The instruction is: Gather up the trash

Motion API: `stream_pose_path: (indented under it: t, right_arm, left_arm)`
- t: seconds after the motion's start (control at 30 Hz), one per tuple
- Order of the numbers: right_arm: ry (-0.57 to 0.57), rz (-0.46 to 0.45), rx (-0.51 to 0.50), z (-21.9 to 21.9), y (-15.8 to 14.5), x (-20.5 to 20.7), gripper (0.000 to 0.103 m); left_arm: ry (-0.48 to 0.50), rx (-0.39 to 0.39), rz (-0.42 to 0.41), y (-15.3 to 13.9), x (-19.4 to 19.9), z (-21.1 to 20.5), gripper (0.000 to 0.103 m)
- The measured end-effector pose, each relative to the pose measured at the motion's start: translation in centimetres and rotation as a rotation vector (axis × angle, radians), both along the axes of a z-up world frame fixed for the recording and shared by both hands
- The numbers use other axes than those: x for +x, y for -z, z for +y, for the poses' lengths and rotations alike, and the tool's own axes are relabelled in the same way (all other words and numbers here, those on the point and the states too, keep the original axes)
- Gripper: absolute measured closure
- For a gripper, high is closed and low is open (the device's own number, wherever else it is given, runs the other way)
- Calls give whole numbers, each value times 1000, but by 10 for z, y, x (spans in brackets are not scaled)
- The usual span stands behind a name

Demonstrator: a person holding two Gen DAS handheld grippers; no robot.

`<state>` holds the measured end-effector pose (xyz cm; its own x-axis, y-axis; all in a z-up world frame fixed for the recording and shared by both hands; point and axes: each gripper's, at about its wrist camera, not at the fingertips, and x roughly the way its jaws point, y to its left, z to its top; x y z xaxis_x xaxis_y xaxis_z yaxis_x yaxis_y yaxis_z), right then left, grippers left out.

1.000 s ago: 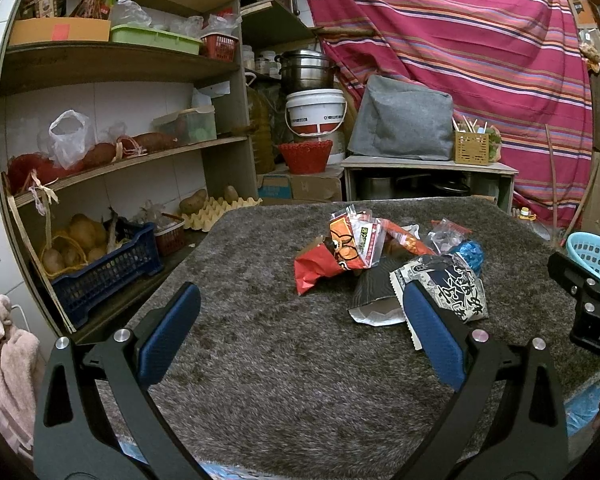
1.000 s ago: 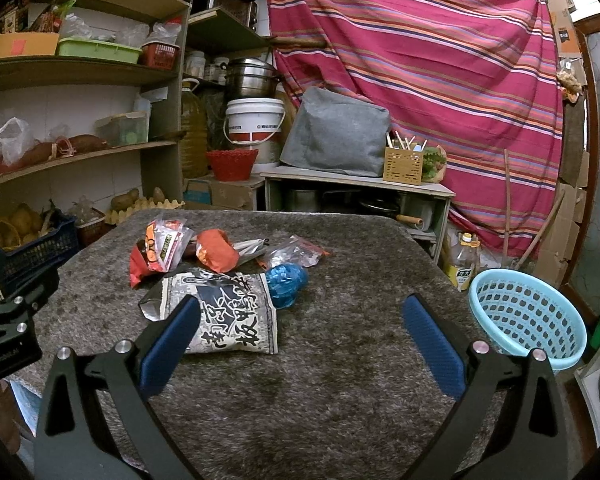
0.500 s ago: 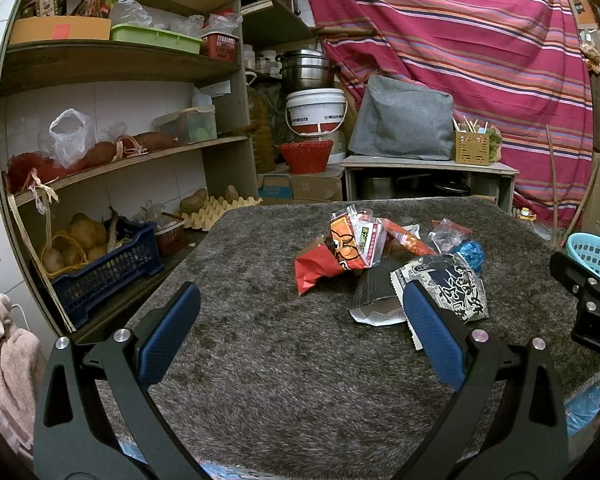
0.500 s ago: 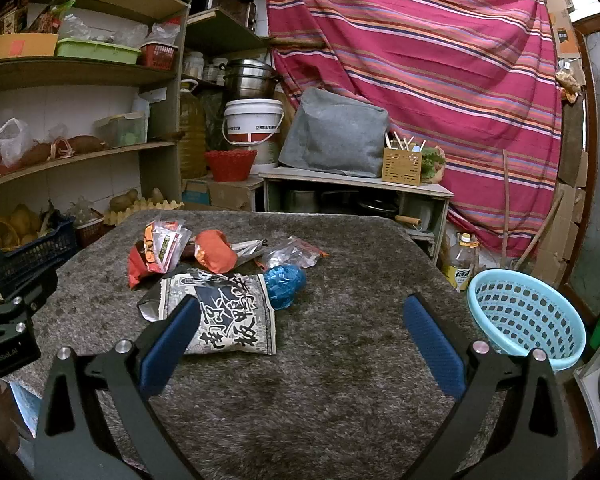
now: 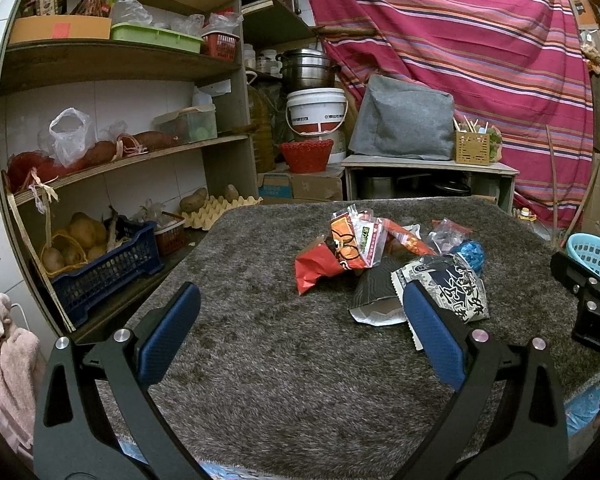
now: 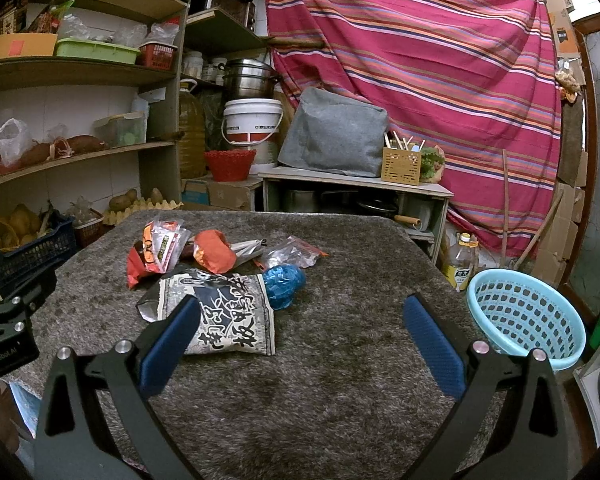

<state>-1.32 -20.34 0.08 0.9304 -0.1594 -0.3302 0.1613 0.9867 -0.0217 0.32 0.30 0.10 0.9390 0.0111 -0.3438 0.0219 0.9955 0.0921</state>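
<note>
A heap of trash lies on the grey shaggy table [image 5: 260, 340]: a black-and-white snack bag [image 6: 224, 316] [image 5: 456, 288], a red-orange wrapper [image 5: 336, 256] [image 6: 152, 252], an orange crumpled wrapper [image 6: 214, 256], a blue crumpled ball [image 6: 282, 284] [image 5: 470, 250] and a clear plastic bag [image 6: 292, 252]. My left gripper [image 5: 300, 336] is open, short of the heap. My right gripper [image 6: 300, 336] is open too, its left finger in front of the black-and-white bag. A light blue basket [image 6: 524, 316] [image 5: 592, 254] stands off the table's right edge.
Shelves [image 5: 112, 160] at left hold potatoes, a blue crate [image 5: 104, 272] and bags. Behind the table stand a low cabinet [image 6: 356, 196] with a grey cover, a white bucket [image 6: 254, 120] and a red bowl. A striped curtain [image 6: 420, 60] hangs behind. A bottle [image 6: 460, 268] stands on the floor.
Both views have shifted very slightly; the right gripper edged a little toward the heap. Nothing was grasped or moved.
</note>
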Motion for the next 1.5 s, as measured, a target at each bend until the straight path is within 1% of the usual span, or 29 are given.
stream_pose_path:
  t: [0.37,0.87,1.07,1.3,1.4,1.5]
  right_arm:
    - [4,2,0,-7,0,1,4]
    - [25,-1,9,-17,-2,-1,4]
    - [30,17,12,-21,-1,1,4]
    - [37,34,14,-28,-1,10,4]
    - [47,50,17,-37,-6,20,4]
    - [62,57,44,-50,-13,29,4]
  left_arm:
    - [-2,0,2,-1,0,1,5]
    - [3,-11,33,-1,8,10,5]
    - [-4,-8,41,1,13,10,5]
    - [-2,1,56,4,20,11,5]
    - [-3,7,59,4,26,12,5]
    - [-10,18,70,4,38,12,5]
